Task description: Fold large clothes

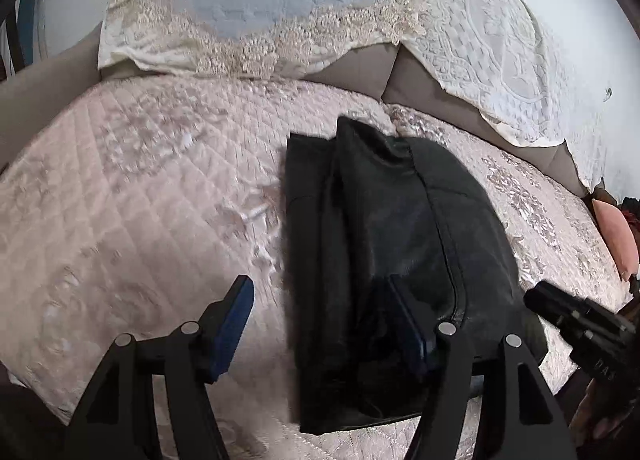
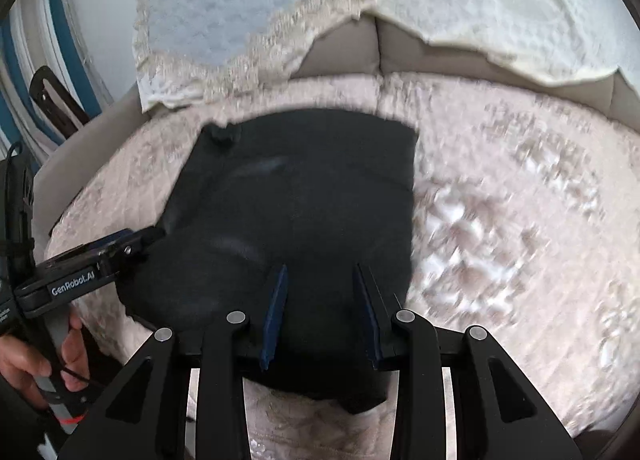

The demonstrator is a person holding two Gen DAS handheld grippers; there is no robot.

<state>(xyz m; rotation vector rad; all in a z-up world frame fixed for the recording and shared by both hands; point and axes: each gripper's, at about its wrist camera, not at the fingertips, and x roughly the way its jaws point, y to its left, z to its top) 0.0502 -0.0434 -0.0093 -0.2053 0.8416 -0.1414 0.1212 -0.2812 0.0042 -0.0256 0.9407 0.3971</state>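
left gripper (image 1: 324, 324) jaws open | right gripper (image 2: 322, 310) jaws open, angled down | black garment (image 1: 384, 227) folded

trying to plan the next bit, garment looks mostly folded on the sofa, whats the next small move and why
Probably lower the left gripper and press flat the black garment, at its near left edge. The bundle lies folded on the quilted sofa cover, but layers along that edge look uneven. Both grippers hang open with nothing between the pads, the right gripper over the garment's middle.
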